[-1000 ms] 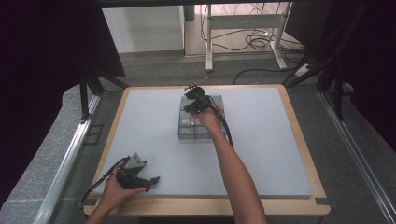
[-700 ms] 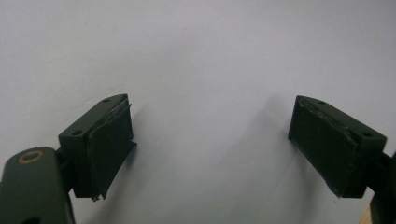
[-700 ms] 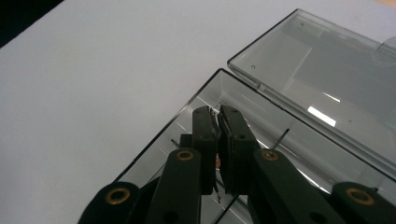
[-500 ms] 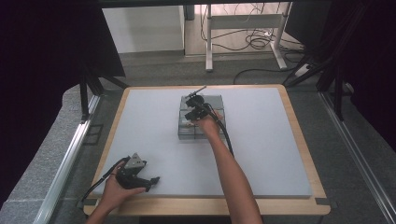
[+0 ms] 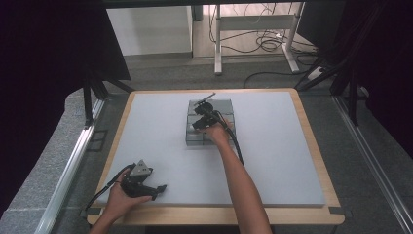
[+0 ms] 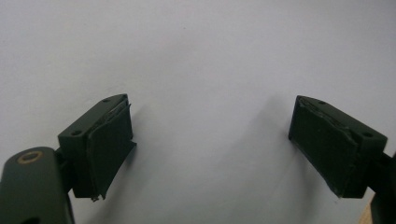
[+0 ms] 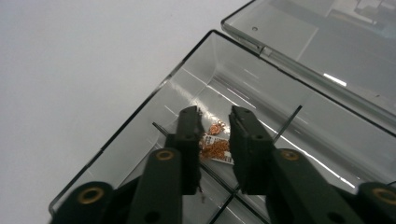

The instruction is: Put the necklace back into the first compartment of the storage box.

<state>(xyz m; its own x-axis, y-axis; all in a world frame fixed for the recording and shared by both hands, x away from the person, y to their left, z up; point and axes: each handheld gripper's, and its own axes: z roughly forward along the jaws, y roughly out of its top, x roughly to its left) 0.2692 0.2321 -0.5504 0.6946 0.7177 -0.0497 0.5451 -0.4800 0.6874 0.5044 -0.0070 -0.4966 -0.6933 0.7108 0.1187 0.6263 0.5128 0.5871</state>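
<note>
Overhead first: my right gripper (image 5: 198, 122) is down inside the clear compartment box (image 5: 229, 106) at the mat's centre, while my left gripper (image 5: 159, 187) rests idle at about seven o'clock near the front edge of the table (image 5: 311, 126). Left gripper view: jaws spread wide over bare mat, nothing between them. Right gripper view: jaws have just been opening, a narrow gap now, with a small packet of copper-coloured bits (image 7: 216, 148) lying in the corner compartment between the tips, apparently released. I judge this the drop-off; next I should lift straight out without snagging the dividers.
</note>
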